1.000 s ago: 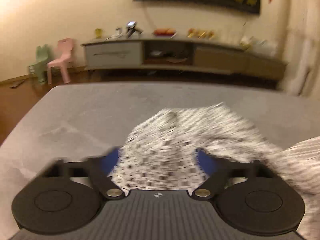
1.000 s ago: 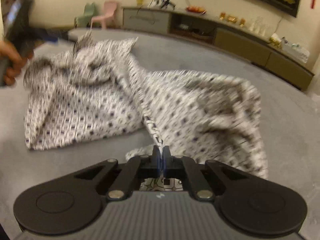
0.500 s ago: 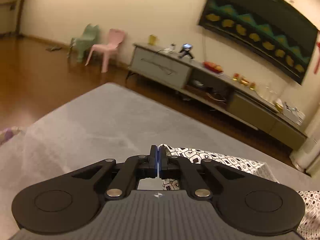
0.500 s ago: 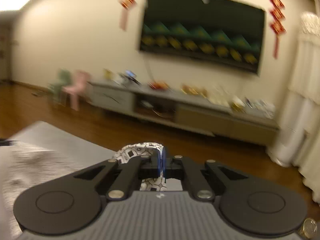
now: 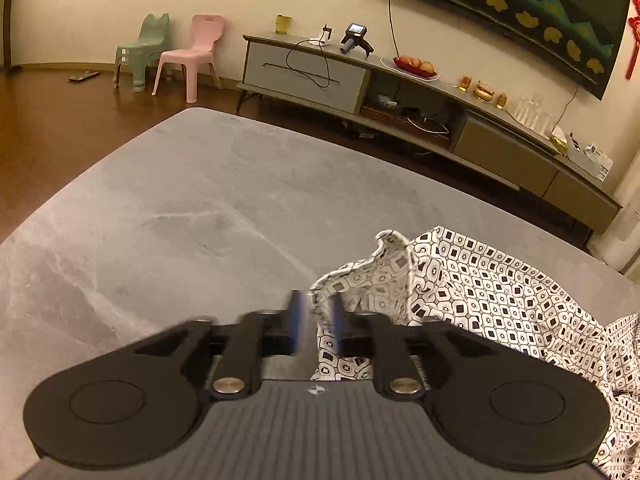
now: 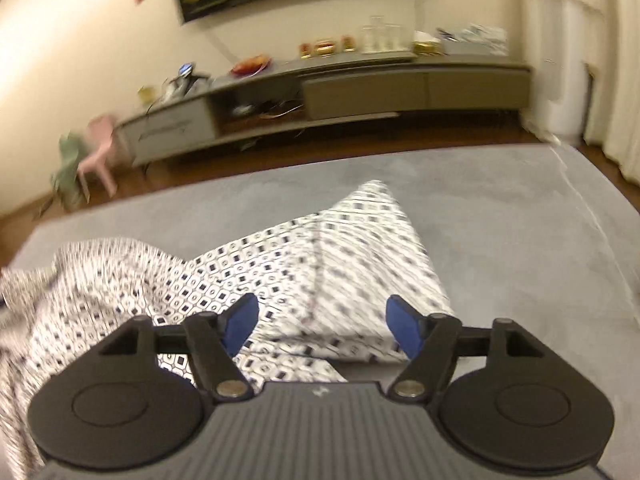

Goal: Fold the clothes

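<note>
Left wrist view: we see our left gripper (image 5: 316,320) with its blue pads blurred; its jaws are opening, and a raised edge of the patterned garment (image 5: 480,292) stands between them, nearer the right pad.
Right wrist view: our right gripper (image 6: 322,328) has its jaws opening and already wide apart; the garment (image 6: 320,256) lies beneath the gap, and neither blue pad presses on it.
Garment position: we find it spread on the grey tabletop (image 5: 192,208), at the lower right of the left view and at the centre and left of the right view.
Garment direction: in the right view a flat, roughly triangular panel points its corner away from us, toward the far edge of the tabletop; its long axis runs from our gripper to that corner, with a seam line down the middle.
Garment left part: we see it rumpled and blurred, trailing off to the left edge.
Surface: grey, with pale marbled streaks.
Room: we see a low TV cabinet (image 5: 420,108) along the cream wall, a dark wall screen (image 5: 520,8) above it, a pink chair (image 5: 196,60) beside a green chair (image 5: 140,56), and brown wooden floor (image 5: 60,120).
</note>
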The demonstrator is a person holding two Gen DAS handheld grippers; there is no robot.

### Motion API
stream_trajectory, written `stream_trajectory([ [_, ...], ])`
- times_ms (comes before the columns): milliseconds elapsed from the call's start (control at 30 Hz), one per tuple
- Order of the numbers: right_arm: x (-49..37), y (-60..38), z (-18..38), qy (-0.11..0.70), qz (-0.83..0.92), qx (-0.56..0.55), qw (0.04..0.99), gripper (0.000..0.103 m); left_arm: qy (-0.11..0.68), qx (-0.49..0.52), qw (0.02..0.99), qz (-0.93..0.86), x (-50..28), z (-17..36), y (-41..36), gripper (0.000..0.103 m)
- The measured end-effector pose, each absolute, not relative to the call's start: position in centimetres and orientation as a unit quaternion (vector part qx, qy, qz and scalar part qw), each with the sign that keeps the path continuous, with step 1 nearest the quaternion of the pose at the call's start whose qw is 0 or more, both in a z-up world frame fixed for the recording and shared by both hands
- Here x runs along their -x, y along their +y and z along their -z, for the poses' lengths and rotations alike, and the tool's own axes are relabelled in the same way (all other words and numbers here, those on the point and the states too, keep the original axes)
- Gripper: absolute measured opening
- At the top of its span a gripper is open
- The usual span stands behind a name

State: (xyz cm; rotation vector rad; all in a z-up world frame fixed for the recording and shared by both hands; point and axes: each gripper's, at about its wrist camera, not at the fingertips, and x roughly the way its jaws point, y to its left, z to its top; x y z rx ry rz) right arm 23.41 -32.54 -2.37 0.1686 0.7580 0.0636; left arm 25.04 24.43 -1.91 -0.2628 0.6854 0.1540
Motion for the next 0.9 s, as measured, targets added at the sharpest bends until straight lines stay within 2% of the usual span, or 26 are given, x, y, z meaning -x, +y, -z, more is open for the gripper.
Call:
stream_trajectory([
  [67,-25.3,-30.5,1.8,0.370,-0.039,-0.041,0.927,0.085,0.321,0.128,0.935,-0.075,-25.1,1.8,24.2,0.085],
  [200,-29.8,-28.3,3.7,0.410,-0.039,0.017,0.911,0.085,0.325,0.093,0.940,-0.050,-26.3,1.8,22.7,0.086],
  [233,-30.8,-28.1,4.3,0.425,-0.039,0.029,0.904,0.074,0.330,0.079,0.940,-0.039,-26.8,2.0,22.1,0.086],
  [267,-31.8,-27.8,4.9,0.440,-0.038,0.041,0.896,0.040,0.335,0.063,0.939,-0.031,-27.2,2.3,21.5,0.086],
  [333,-32.8,-28.4,5.8,0.460,-0.027,0.050,0.886,0.001,0.344,0.020,0.938,-0.020,-27.9,3.1,20.1,0.083],
  [367,-33.0,-28.8,5.8,0.462,-0.024,0.050,0.885,0.000,0.349,0.001,0.937,-0.016,-28.3,3.6,19.6,0.063],
  [400,-32.8,-29.0,5.2,0.452,-0.023,0.053,0.890,0.000,0.357,-0.012,0.934,-0.021,-28.6,4.0,19.3,0.026],
  [433,-32.6,-29.2,4.4,0.442,-0.022,0.056,0.895,0.000,0.362,-0.012,0.932,-0.029,-28.8,4.2,19.5,0.011],
  [467,-32.0,-29.9,2.5,0.421,-0.028,0.040,0.906,0.000,0.366,-0.005,0.930,-0.037,-29.0,4.3,19.8,0.003],
  [533,-30.2,-31.7,-2.3,0.364,-0.048,-0.018,0.930,0.000,0.355,0.009,0.933,-0.055,-28.7,3.6,20.8,0.002],
  [633,-26.1,-37.0,-9.3,0.251,-0.088,-0.177,0.948,0.000,0.331,0.034,0.939,-0.084,-28.0,2.1,22.6,0.001],
  [667,-25.1,-38.7,-10.4,0.223,-0.080,-0.207,0.949,0.000,0.327,0.046,0.940,-0.091,-27.8,1.6,23.3,0.001],
  [733,-24.9,-40.0,-10.2,0.228,-0.029,-0.194,0.954,0.001,0.321,0.069,0.939,-0.099,-27.4,0.9,24.6,0.001],
  [767,-24.9,-40.6,-10.0,0.232,-0.002,-0.186,0.955,0.008,0.322,0.079,0.938,-0.096,-27.2,0.7,25.0,0.002],
  [800,-25.7,-40.1,-8.5,0.269,0.006,-0.162,0.949,0.011,0.325,0.087,0.937,-0.091,-27.0,0.5,25.3,0.003],
  [833,-26.4,-39.2,-6.5,0.308,0.001,-0.140,0.941,0.019,0.329,0.095,0.936,-0.085,-26.9,0.3,25.6,0.004],
  [867,-26.6,-38.2,-4.4,0.333,0.000,-0.124,0.935,0.033,0.329,0.102,0.936,-0.077,-26.7,0.2,25.7,0.005],
  [900,-26.6,-37.1,-2.4,0.351,-0.003,-0.108,0.930,0.041,0.327,0.105,0.937,-0.069,-26.4,-0.1,25.5,0.011],
])
